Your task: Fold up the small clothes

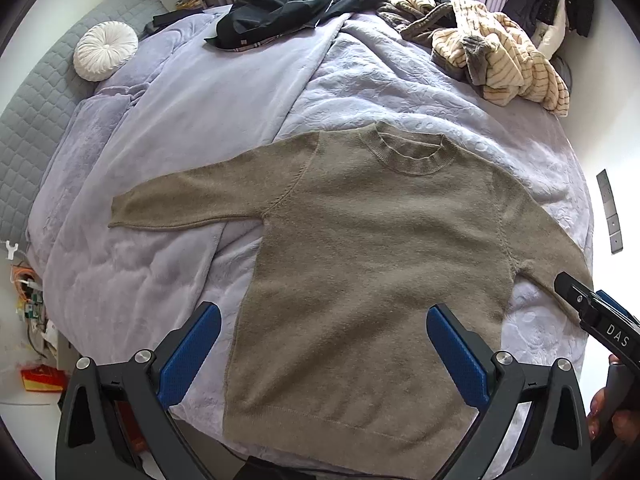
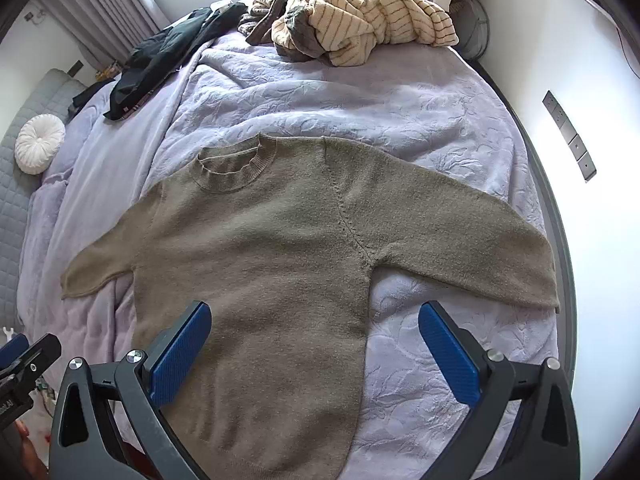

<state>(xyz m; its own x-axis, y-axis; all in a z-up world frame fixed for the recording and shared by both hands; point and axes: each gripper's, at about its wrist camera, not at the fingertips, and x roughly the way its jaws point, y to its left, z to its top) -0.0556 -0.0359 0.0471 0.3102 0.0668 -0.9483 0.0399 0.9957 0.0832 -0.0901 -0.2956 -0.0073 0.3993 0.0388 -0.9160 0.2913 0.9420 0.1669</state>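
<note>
A taupe knit sweater (image 1: 372,248) lies flat and face up on the lilac bed cover (image 1: 224,92), collar away from me, both sleeves spread out. It also shows in the right wrist view (image 2: 272,256). My left gripper (image 1: 324,356) is open and empty, hovering above the sweater's hem. My right gripper (image 2: 316,352) is open and empty above the sweater's right side and the bed cover (image 2: 400,112). The right gripper's body shows at the right edge of the left wrist view (image 1: 592,308).
A cream striped garment heap (image 1: 500,56) and dark clothes (image 1: 280,8) lie at the far end of the bed. A round white cushion (image 1: 106,50) rests on the grey quilted headboard (image 1: 36,120). A white wall with switches (image 2: 568,136) runs along the right.
</note>
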